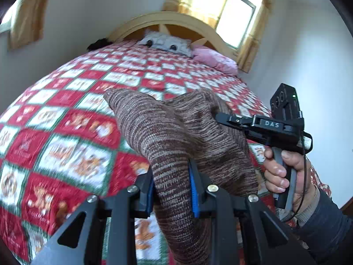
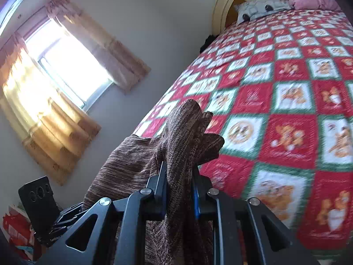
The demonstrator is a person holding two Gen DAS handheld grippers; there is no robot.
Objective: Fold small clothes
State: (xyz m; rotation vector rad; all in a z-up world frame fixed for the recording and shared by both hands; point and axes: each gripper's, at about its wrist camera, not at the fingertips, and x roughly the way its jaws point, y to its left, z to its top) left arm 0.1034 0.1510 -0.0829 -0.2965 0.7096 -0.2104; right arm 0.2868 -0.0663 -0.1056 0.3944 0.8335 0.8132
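Fingers [image 1: 152,190] clamp brown knit garment [image 1: 176,137] above quilted bed [image 1: 66,110]; pillows [image 1: 167,42] beyond.

Brown knit garment [image 1: 176,137] up in the air!
Bunched, marled brown-and-cream, clamped between both grippers' fingers, draping below them.

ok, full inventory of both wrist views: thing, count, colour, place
knit garment: 1, brown marl, clamped in both grippers above the quilt
quilt: 1, red, white and green squares, covers the bed
headboard: 1, cream, arched, far end
pillows: 2, grey-white and pink, by the headboard
windows: 2, yellow curtains
left gripper: black, blue pads, shut on the knit
right gripper: same, shut on the knit
hand: 1, holds the right gripper
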